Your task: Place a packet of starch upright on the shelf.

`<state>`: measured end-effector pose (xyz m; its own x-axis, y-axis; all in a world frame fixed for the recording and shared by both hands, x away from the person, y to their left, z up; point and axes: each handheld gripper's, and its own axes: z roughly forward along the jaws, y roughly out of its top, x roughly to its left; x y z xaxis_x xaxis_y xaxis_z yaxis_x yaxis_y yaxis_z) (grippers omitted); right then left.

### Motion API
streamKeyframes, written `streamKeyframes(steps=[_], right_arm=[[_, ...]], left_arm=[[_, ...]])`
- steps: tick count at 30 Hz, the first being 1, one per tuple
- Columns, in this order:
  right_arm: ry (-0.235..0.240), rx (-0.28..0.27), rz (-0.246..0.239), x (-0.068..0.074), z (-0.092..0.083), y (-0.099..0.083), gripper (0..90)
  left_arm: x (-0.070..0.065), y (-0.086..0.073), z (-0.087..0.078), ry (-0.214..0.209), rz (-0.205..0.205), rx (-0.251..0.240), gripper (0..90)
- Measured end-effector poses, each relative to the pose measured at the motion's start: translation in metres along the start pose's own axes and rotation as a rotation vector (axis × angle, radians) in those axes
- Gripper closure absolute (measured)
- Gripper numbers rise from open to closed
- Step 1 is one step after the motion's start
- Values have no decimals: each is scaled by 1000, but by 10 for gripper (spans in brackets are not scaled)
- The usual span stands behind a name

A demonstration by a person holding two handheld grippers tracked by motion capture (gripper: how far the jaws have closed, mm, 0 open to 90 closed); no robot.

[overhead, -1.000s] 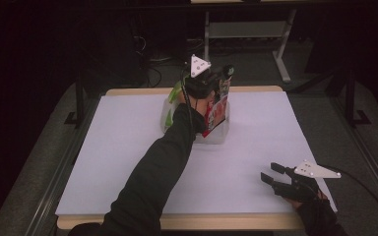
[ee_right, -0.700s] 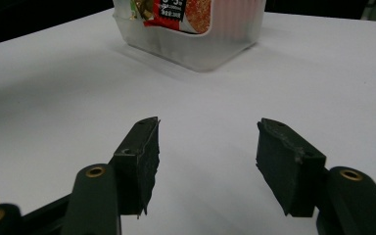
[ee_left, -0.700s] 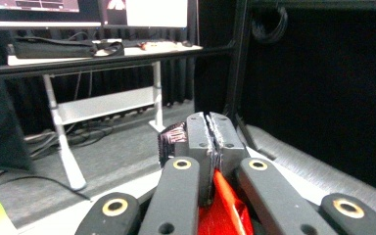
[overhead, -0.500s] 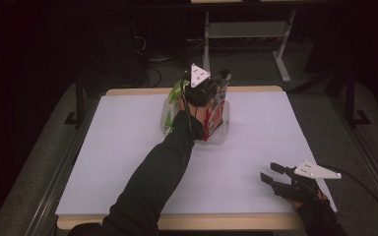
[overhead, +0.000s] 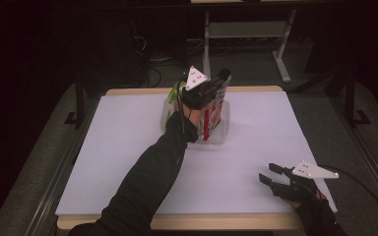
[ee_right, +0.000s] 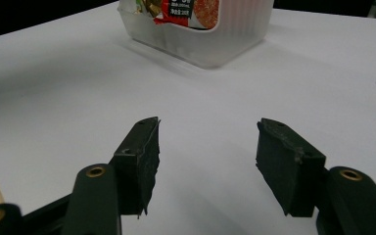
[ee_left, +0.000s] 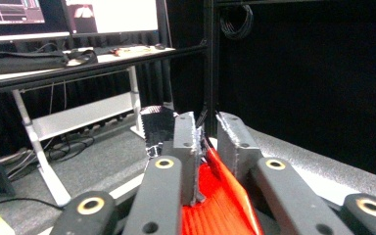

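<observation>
A clear plastic tub [overhead: 220,129] stands at the far middle of the white table [overhead: 103,162]. A red snack packet [overhead: 210,115] stands upright in it, beside something green [overhead: 173,93]. My left gripper [overhead: 218,82] hovers over the tub, shut on the packet's top. In the left gripper view the jaws pinch the red packet [ee_left: 215,196], whose black upper edge [ee_left: 156,129] sticks out beyond them. My right gripper [overhead: 270,174] rests low near the front right of the table, open and holding nothing. It points at the tub [ee_right: 215,36].
A metal desk frame [overhead: 246,34] and cables lie on the floor beyond the table's far edge. Monitors sit on a shelf [ee_left: 78,58] behind. Bare white table surface [ee_right: 225,98] stretches between my right gripper and the tub.
My left gripper has sunk slightly toward the tub with the packet still in its jaws. The right gripper has hardly moved.
</observation>
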<state>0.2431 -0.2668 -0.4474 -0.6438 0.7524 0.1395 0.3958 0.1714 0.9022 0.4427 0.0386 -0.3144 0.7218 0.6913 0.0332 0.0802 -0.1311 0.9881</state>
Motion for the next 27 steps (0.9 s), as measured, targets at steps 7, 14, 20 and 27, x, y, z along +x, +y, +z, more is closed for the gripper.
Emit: streamKeyframes(steps=[7, 14, 20, 27], right_arm=[[1, 6, 5, -2, 0, -1, 409], [-2, 12, 1, -1, 0, -1, 410], [-6, 10, -2, 0, -1, 0, 422], [-3, 17, -9, 1, 0, -1, 435]], left_arm=[[5, 0, -13, -38, 20, 2, 572], [1, -3, -40, -76, 63, -5, 574], [1, -10, -62, -108, 82, 1, 590], [-12, -36, -75, -162, 156, 57, 657]])
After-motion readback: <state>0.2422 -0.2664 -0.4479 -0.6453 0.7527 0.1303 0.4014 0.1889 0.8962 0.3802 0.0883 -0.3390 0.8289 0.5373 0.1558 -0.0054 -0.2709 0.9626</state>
